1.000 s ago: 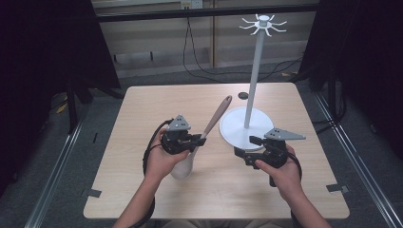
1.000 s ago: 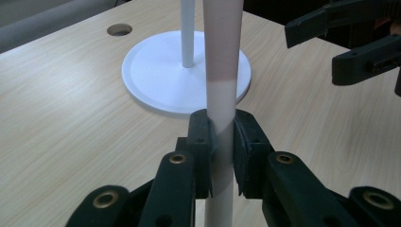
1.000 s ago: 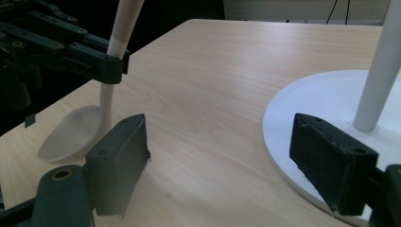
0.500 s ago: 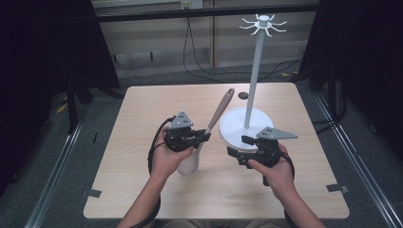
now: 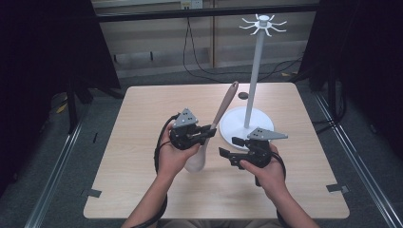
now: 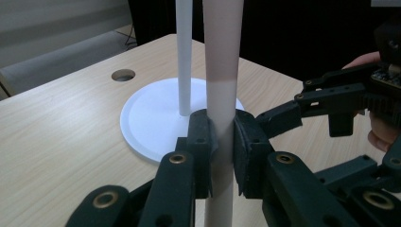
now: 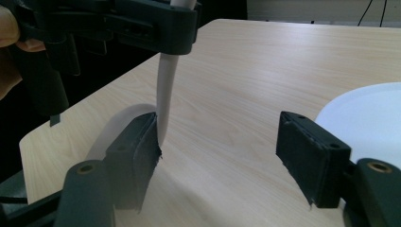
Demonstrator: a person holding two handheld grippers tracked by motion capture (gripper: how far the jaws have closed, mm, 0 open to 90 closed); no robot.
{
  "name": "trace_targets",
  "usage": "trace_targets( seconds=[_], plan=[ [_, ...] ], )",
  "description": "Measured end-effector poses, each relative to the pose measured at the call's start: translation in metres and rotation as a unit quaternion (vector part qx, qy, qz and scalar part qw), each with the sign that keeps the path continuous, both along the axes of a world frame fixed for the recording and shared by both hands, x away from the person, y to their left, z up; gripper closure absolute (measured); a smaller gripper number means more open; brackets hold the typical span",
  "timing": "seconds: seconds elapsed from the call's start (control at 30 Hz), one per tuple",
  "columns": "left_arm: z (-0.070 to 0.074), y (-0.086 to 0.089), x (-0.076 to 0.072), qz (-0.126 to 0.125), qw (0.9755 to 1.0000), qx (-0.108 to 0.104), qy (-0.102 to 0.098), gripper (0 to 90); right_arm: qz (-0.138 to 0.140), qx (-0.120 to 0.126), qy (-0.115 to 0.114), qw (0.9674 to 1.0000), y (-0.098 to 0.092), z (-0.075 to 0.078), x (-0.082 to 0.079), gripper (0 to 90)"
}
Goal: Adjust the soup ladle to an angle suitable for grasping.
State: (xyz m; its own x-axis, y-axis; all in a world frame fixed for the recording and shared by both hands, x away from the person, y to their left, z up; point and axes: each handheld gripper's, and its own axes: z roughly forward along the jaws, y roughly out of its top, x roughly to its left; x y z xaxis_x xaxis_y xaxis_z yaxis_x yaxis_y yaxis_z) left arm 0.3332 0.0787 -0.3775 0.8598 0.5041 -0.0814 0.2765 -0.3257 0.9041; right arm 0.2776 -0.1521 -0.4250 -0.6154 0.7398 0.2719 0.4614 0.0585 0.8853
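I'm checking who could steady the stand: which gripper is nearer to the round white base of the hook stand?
Right. The right gripper hovers open at the near edge of the white base. The left gripper, shut on the spoon, sits just off its left side.

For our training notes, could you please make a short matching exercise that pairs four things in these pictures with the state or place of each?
Things:
1. left gripper
2. right gripper
3. spoon
4. white stand

States or places:
A. upright on its round base on the table
B. open, with nothing between its jaws
C. shut on a handle
D. tilted, bowl end low near the person, brown end high and farther away

Pairs: 1-C, 2-B, 3-D, 4-A
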Motion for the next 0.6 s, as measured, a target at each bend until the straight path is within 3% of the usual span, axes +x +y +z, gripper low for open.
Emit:
trace_targets(
  seconds=[0.27, 0.43, 0.5, 0.6],
  plan=[
    [0.003, -0.005, -0.003, 0.002, 0.9999, -0.009, -0.007, 78.8, 0.004, 0.004, 0.002, 1.0, 0.012, -0.001, 0.001, 34.6],
    [0.003, -0.008, -0.006, 0.003, 0.9997, -0.022, -0.013, 78.8, -0.004, 0.014, -0.004, 0.9999, 0.02, -0.003, 0.003, 46.2],
    [0.002, -0.011, -0.006, 0.003, 0.9995, -0.027, -0.014, 78.8, -0.003, 0.022, -0.005, 0.9997, 0.025, -0.003, 0.004, 49.6],
    [0.0, -0.014, -0.007, 0.006, 0.9994, -0.032, -0.012, 78.8, -0.023, 0.046, -0.012, 0.9986, 0.03, -0.003, 0.007, 58.2]
  ],
)
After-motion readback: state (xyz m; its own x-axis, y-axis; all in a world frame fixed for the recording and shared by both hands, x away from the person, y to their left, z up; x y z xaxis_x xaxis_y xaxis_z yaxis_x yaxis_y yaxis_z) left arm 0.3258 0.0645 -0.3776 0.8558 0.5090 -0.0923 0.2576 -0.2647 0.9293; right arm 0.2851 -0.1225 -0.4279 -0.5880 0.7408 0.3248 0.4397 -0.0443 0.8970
